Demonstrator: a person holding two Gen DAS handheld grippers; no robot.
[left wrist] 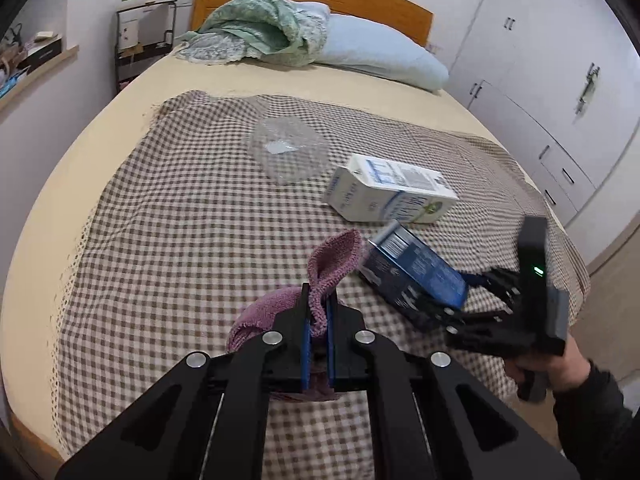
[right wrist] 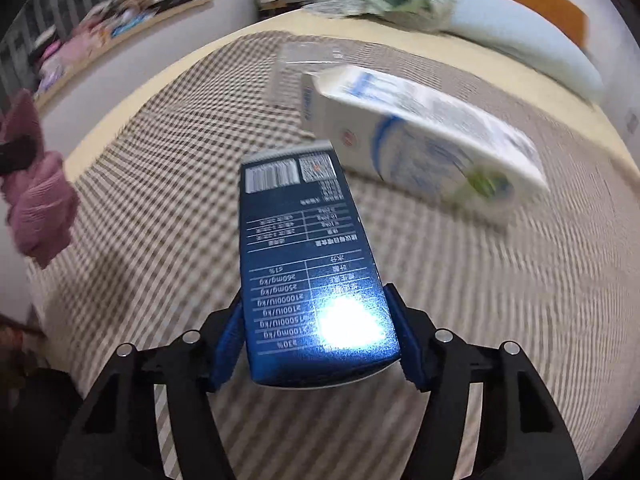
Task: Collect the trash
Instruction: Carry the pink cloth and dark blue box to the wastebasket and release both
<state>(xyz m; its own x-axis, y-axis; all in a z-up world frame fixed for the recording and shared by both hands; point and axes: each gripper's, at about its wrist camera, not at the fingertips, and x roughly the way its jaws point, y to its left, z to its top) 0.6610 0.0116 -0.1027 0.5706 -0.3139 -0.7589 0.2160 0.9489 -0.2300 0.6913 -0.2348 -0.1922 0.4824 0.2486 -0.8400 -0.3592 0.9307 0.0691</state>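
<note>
Left wrist view: my left gripper (left wrist: 318,312) pinches a purple cloth (left wrist: 332,260) at lower centre; only here I see the clear plastic container (left wrist: 288,152) sharply; right wrist view shows my right gripper (right wrist: 320,336) clamping the blue box (right wrist: 308,264), white carton (right wrist: 420,140) beyond on the checked blanket (right wrist: 160,160).

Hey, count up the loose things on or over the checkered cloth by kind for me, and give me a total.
Cartons and boxes: 2, the white milk carton lying on the cloth and the dark blue box in the right gripper.
Clear plastic containers: 1.
Cloths: 1, the purple towel in the left gripper.
Total: 4.
</note>
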